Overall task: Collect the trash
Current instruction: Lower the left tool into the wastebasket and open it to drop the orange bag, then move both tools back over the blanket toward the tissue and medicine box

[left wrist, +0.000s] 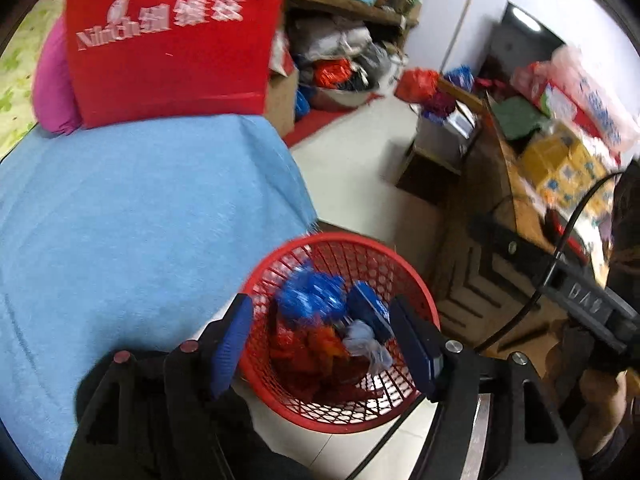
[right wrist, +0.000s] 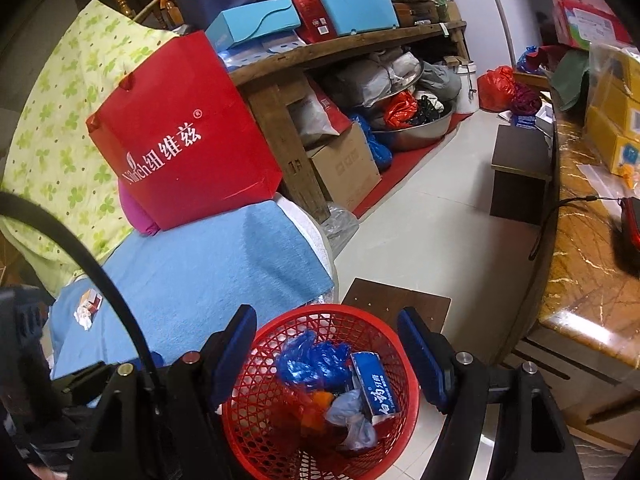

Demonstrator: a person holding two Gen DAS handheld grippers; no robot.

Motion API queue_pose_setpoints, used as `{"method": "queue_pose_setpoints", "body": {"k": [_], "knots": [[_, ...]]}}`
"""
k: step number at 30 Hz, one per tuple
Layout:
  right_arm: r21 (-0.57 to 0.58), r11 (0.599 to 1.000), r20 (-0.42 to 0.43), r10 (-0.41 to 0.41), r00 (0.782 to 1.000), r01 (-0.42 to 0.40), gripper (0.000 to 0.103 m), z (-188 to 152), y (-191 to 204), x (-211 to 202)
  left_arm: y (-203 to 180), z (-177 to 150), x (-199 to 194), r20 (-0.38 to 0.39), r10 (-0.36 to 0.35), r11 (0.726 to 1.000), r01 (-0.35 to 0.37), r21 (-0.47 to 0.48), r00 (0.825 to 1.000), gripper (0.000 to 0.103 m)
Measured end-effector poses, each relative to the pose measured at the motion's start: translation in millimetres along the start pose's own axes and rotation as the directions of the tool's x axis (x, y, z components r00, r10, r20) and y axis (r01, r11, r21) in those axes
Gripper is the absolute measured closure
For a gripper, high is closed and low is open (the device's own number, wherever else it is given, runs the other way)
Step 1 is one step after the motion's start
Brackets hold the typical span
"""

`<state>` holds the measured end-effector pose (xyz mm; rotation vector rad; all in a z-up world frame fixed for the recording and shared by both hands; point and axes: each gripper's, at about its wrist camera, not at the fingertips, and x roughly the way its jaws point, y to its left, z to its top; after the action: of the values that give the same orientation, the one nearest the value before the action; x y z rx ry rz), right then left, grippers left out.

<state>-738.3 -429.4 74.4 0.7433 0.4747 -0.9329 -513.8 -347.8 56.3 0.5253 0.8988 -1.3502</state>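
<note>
Trash already fills the bottom of the red basket [right wrist: 320, 396] on the floor: a blue bag [right wrist: 310, 362], a toothpaste box [right wrist: 374, 386], a pale grey wad [right wrist: 352, 420] and red wrappers [left wrist: 316, 354]. Both grippers hang above its mouth and point down into it. The left gripper [left wrist: 320, 344] stands open with nothing between its pads; the blue bag below it is blurred, so I judge it is loose in the basket, not held. The right gripper [right wrist: 326, 354] is open too, and empty. What is left to collect, as far as I can see, is a small red pack with crumpled white paper [right wrist: 88, 306] lying on the blue towel [right wrist: 208, 260]. In the right wrist view it sits well apart from the basket, off to the left and farther up the towel, close to the left gripper's body [right wrist: 20, 344]. So the left hand looks nearer to it. Its long axis is too small to tell.
</note>
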Motion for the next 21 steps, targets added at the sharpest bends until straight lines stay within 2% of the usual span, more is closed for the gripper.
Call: {"method": "queue_pose_setpoints", "body": {"k": [8, 15, 21], "knots": [[-0.044, 0.998, -0.03, 0.031, 0.999, -0.032, 0.026, 1.2, 24.8, 8.6, 63.8, -8.6, -35.4, 0.08, 0.08, 0.988, -0.069, -0.136, 0.994, 0.032], [-0.083, 0.995, -0.074, 0.05, 0.996, -0.056, 0.026, -4.6, 50.7, 18.7, 113.8, -34.8, -50.8, 0.077, 0.152, 0.962, -0.129, -0.241, 0.985, 0.032], [-0.153, 0.985, -0.092, 0.069, 0.993, -0.083, 0.026, -5.7, 89.9, 22.8, 149.5, -60.5, -64.5, 0.067, 0.218, 0.933, -0.188, -0.306, 0.974, 0.032]]}}
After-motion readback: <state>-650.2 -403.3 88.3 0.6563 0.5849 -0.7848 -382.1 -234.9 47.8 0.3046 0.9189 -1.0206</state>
